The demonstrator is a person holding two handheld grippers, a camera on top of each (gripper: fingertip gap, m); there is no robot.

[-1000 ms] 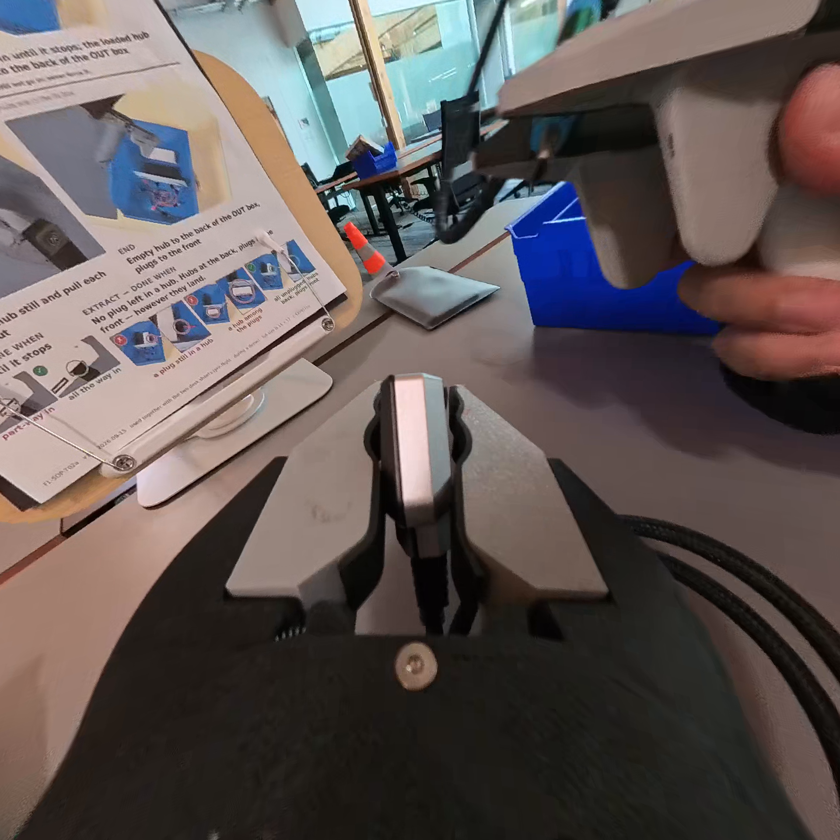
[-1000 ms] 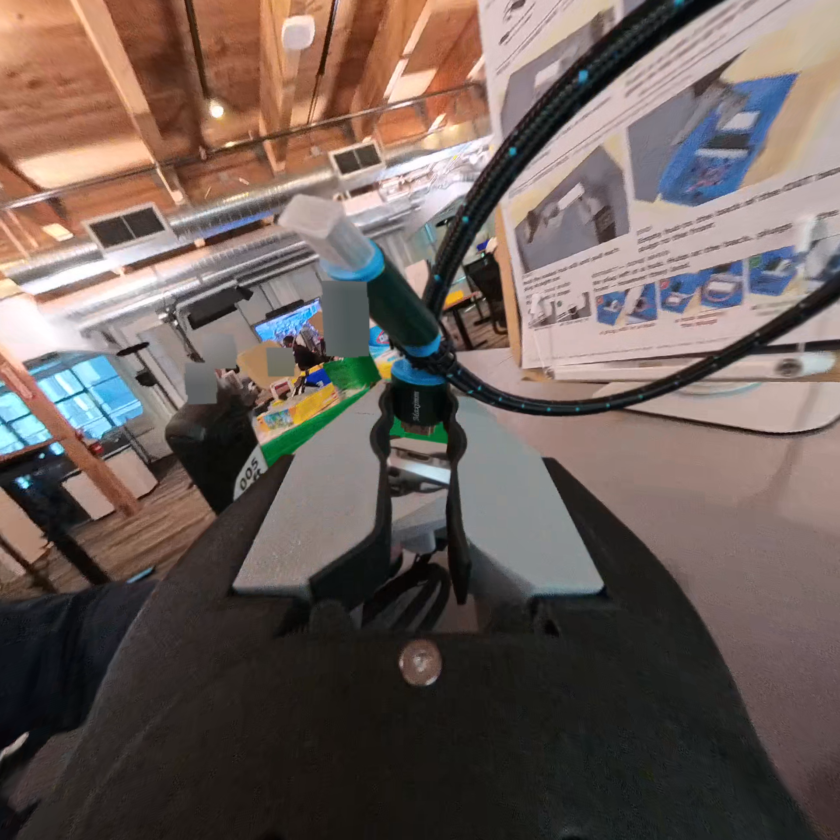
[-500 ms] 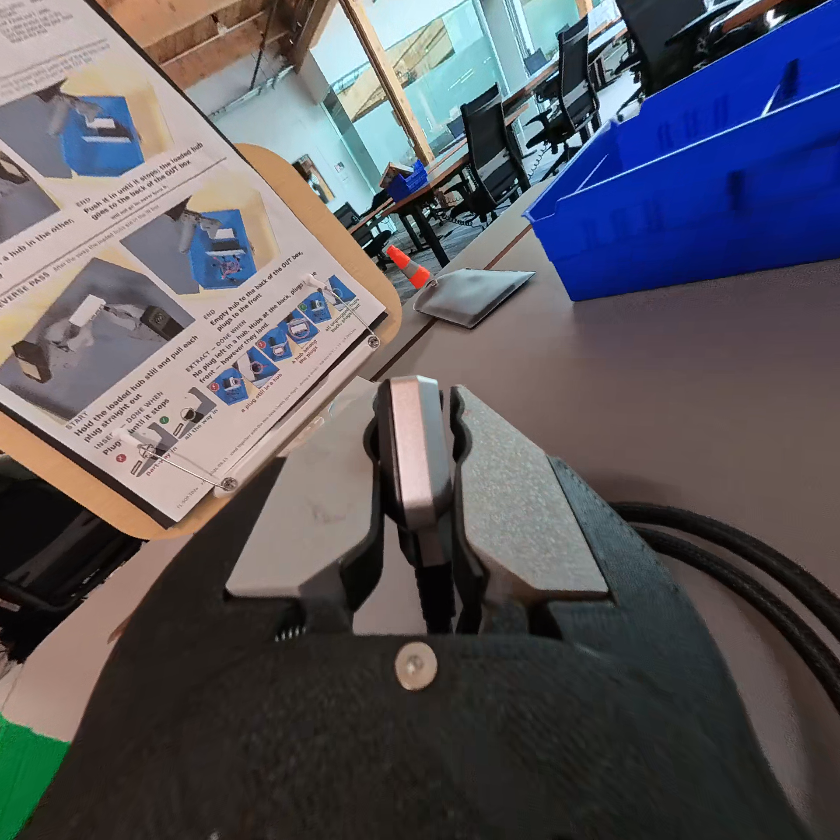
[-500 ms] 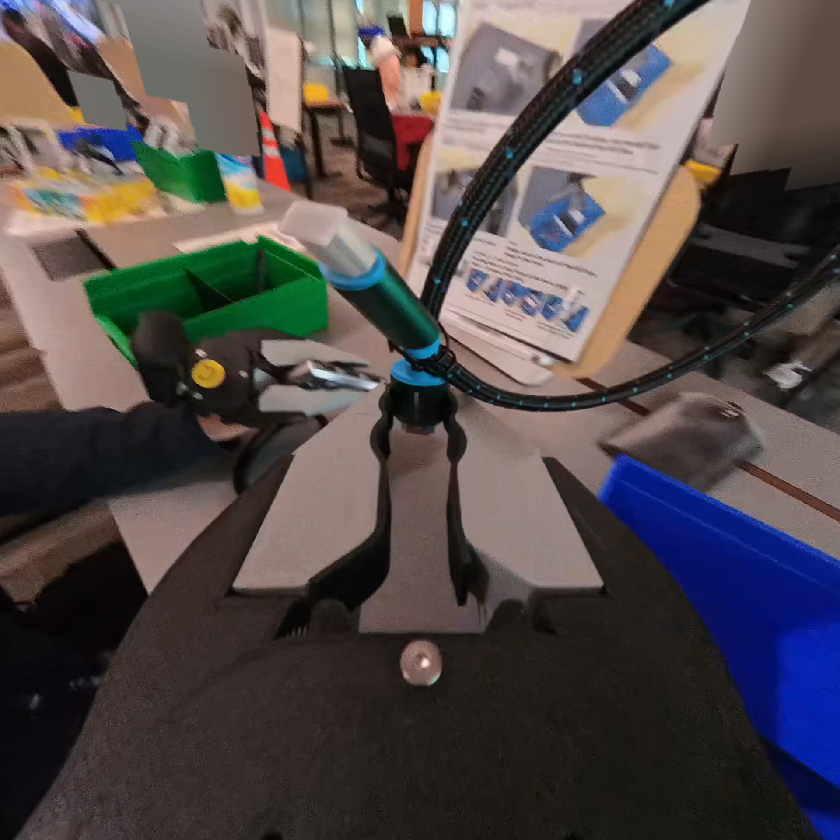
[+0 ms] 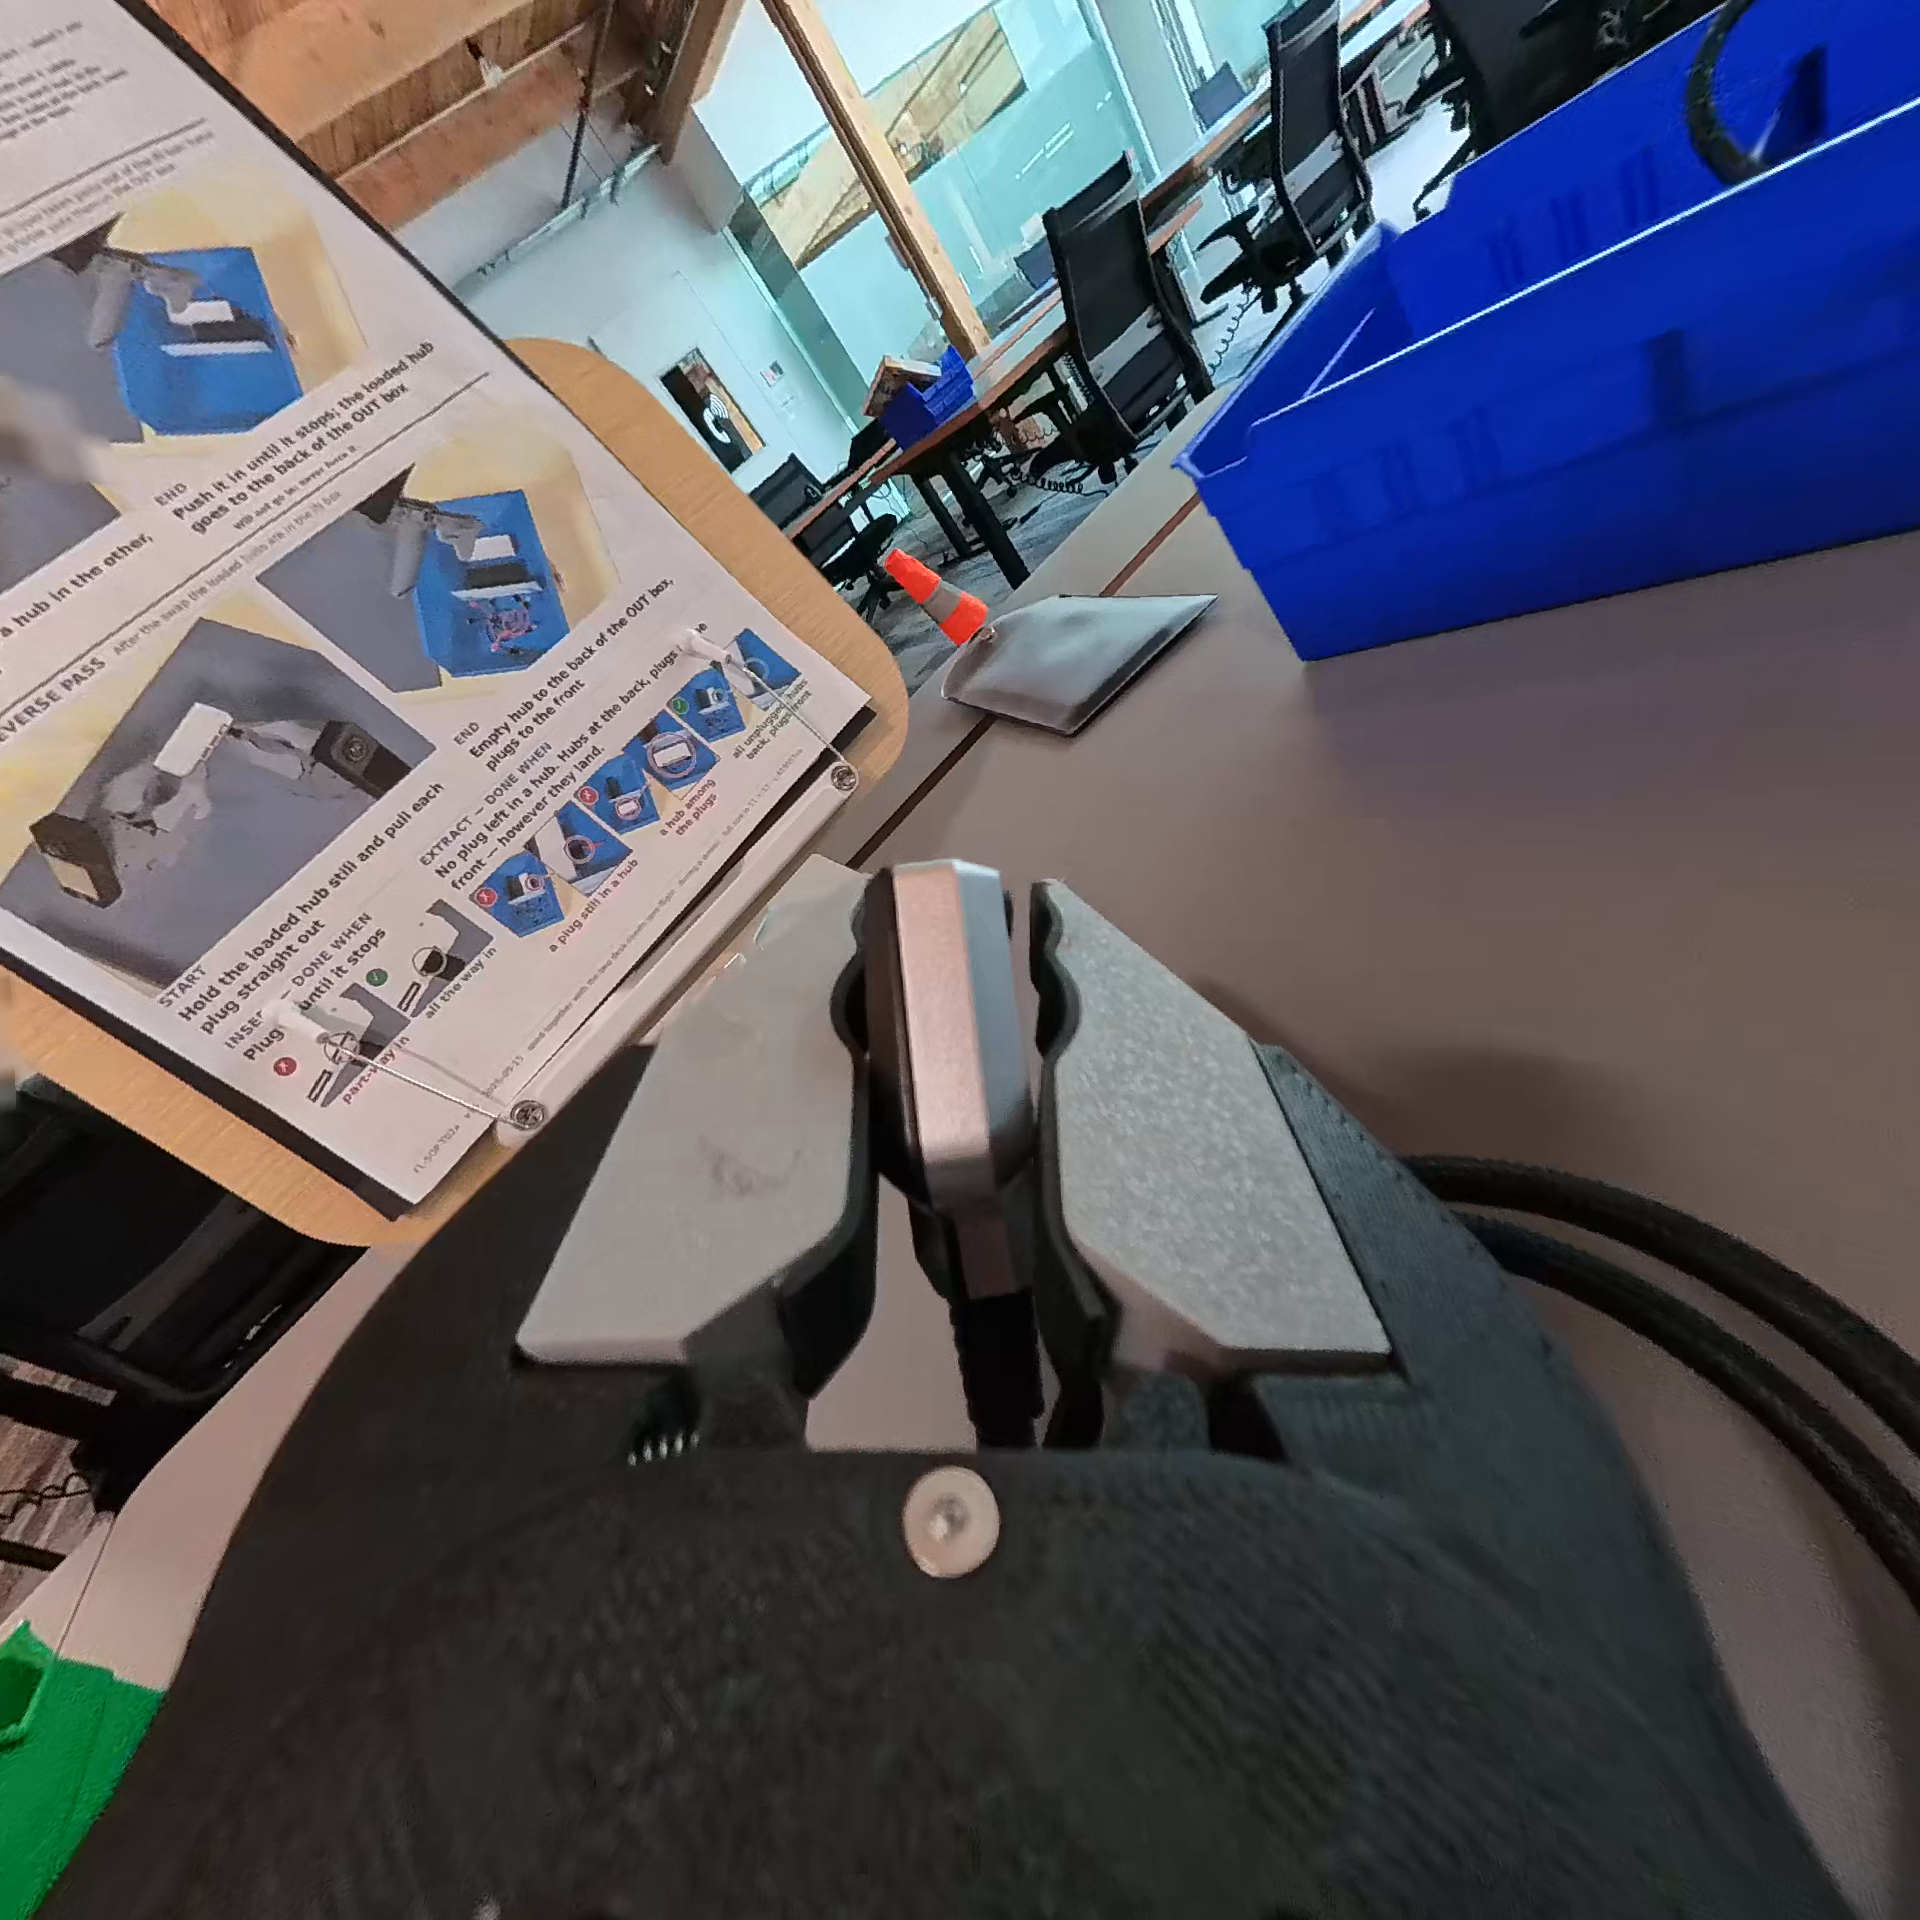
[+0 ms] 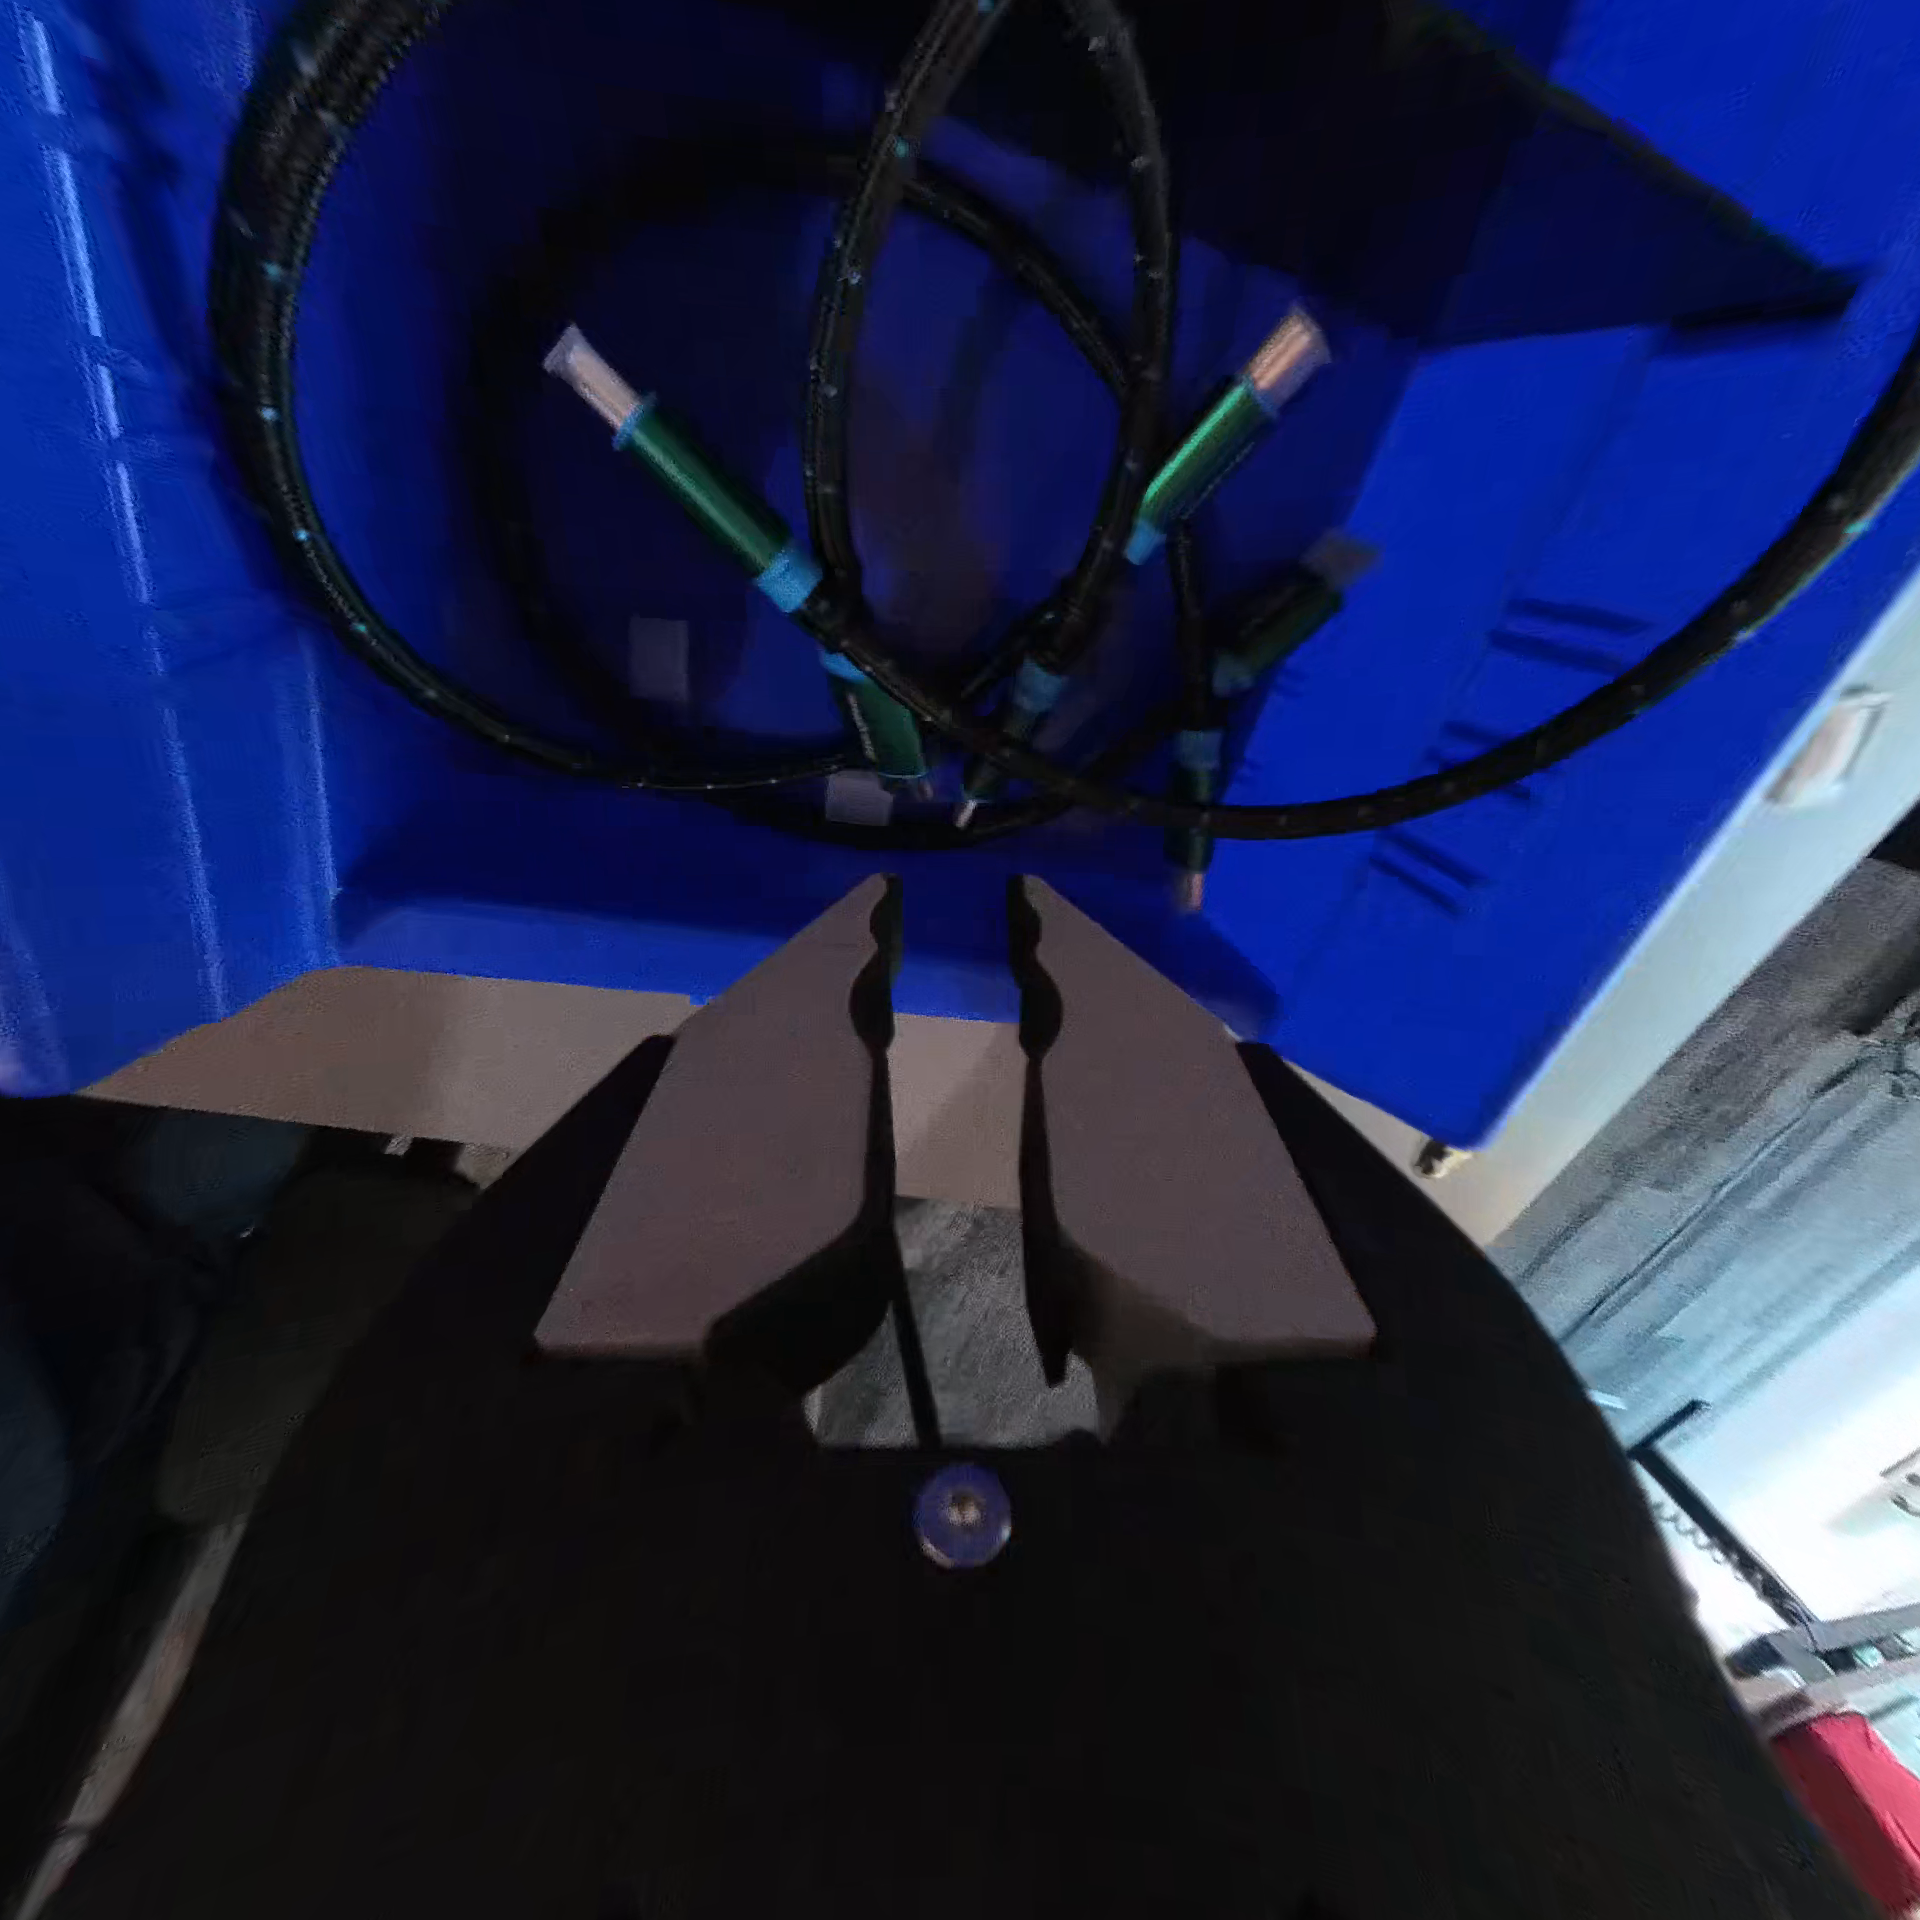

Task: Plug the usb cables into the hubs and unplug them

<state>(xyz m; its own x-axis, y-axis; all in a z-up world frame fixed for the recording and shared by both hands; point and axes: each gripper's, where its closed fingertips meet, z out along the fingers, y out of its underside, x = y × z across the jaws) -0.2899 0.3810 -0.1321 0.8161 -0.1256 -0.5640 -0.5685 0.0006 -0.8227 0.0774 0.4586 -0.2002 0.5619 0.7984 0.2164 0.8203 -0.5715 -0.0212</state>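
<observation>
Right gripper (image 6: 951, 883) now empty, parted, over cables (image 6: 665, 457); left gripper (image 5: 951, 904) clamping hub (image 5: 951, 1029).

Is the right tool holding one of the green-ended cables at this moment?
No, the right tool is open and empty above the blue bin, while the cables lie loose inside it.

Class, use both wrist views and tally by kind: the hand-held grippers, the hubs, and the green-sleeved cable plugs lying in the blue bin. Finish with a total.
Hand-held grippers: 2 (left hand-held gripper, right hand-held gripper)
Flat silver metal hub: 1
Green-sleeved plugs on black braided cables in the blue plastic bin: 6, as far as the blur allows
Total: 9
</observation>
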